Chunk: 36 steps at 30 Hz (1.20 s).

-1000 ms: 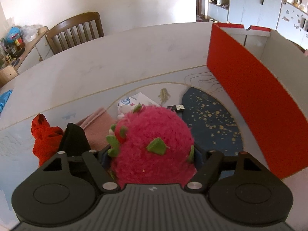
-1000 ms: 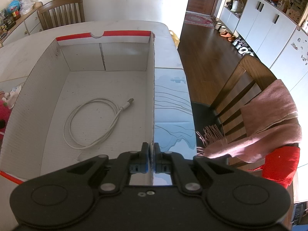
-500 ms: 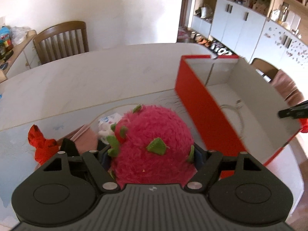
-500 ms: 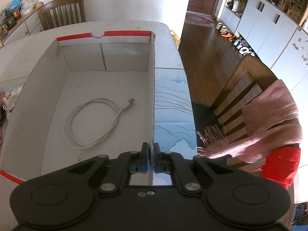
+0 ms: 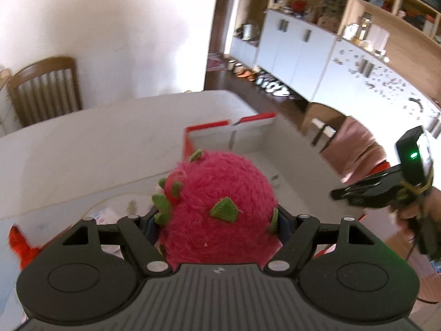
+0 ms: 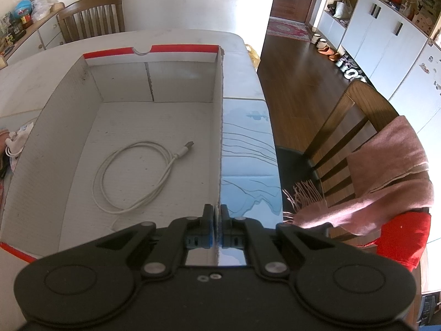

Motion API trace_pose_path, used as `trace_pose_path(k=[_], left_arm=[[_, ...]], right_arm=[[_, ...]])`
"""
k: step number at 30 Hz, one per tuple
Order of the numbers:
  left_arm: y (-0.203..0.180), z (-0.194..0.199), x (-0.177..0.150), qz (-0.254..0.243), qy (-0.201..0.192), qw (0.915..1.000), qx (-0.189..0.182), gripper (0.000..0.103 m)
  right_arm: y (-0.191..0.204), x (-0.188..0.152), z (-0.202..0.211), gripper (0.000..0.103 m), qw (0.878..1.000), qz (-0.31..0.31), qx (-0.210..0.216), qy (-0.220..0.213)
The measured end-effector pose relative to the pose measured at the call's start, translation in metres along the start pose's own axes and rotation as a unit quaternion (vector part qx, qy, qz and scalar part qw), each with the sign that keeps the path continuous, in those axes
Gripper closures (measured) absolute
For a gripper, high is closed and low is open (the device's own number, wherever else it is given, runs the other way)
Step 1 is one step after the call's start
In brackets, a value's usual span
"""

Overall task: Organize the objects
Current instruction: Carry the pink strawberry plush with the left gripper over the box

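My left gripper (image 5: 217, 220) is shut on a pink plush strawberry (image 5: 217, 207) with green felt leaves, held up above the table near the red and white cardboard box (image 5: 242, 129). My right gripper (image 6: 217, 215) is shut on the box's right wall (image 6: 220, 138) at its near end. It also shows at the right of the left wrist view (image 5: 372, 190). A coiled white cable (image 6: 137, 176) lies on the box floor.
A red cloth (image 5: 19, 242) and small items (image 6: 16, 140) lie on the white table (image 5: 96, 143) left of the box. A chair with a pink scarf (image 6: 386, 176) stands to the right. Another chair (image 6: 91, 16) stands at the far side.
My left gripper has lifted and swung right with the strawberry, so the box now lies right ahead behind it. My right gripper has stayed clamped on the box wall.
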State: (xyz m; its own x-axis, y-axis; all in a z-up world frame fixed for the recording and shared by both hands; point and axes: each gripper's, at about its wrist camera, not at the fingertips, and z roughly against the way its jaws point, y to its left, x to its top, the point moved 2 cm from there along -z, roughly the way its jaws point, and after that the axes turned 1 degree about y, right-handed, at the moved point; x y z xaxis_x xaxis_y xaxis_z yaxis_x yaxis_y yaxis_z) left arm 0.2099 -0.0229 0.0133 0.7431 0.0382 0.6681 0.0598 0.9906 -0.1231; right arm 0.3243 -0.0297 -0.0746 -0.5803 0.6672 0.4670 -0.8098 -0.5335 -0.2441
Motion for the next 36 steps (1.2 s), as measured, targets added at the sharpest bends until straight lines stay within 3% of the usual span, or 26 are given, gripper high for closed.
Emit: trace_pose_path(k=[7, 18, 24, 36], left_arm=[[-0.044, -0.03, 0.028, -0.047, 0.006, 0.9985, -0.028, 0.025], [-0.094, -0.115, 0.034, -0.084, 0.072, 0.9924, -0.053, 0.025], [-0.104, -0.156, 0.025, -0.089, 0.116, 0.9877, -0.057, 0.025], [-0.101, -0.191, 0.002, -0.099, 0.18, 0.9775, -0.047, 0.024]], right_arm=[[-0.002, -0.001, 0.001, 0.1, 1.0, 0.004, 0.006, -0.002], [-0.005, -0.001, 0.001, 0.1, 1.0, 0.018, 0.015, -0.005], [-0.006, -0.002, 0.001, 0.1, 0.999, 0.026, 0.022, -0.006], [-0.009, 0.0, 0.0, 0.1, 0.999, 0.028, 0.033, -0.005]])
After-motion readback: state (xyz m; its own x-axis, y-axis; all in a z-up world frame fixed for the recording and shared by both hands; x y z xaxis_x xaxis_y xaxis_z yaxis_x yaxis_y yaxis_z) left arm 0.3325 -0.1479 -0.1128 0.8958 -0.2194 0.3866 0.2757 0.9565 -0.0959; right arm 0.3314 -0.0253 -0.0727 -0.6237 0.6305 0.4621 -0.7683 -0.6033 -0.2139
